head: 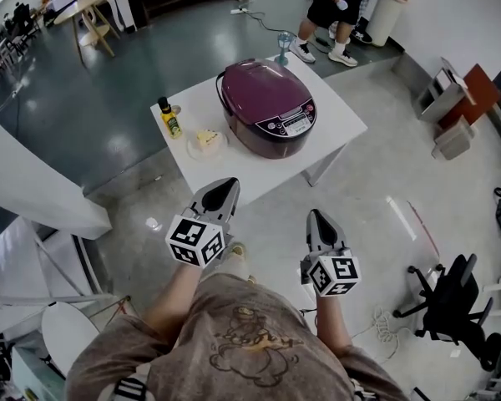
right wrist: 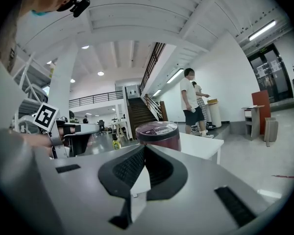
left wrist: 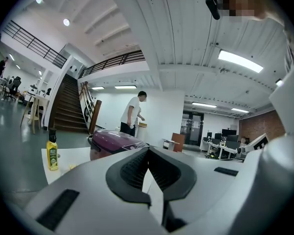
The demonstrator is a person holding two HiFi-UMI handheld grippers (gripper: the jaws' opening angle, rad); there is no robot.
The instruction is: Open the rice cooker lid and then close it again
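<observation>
1. Head view puts the rice cooker (head: 269, 107), its lid (head: 257, 83) down, mid-way on the white table (head: 338, 128), at twelve o'clock from both grippers and well apart from them.
2. On the left gripper (head: 225, 184) and the right gripper (head: 319, 217) alike, the jaws are pressed together with nothing between them.
3. Likely slip: a shut tip pushing sideways on the latch could slide the cooker into the bottle (head: 169, 117) at its nine o'clock or the plate (head: 207, 143) at its eight o'clock.
4. A lid swinging back hard could jolt the glass (head: 283, 44) at the cooker's twelve o'clock.
5. Count: one cooker, one bottle, one plate, one glass, one table, two grippers.
</observation>
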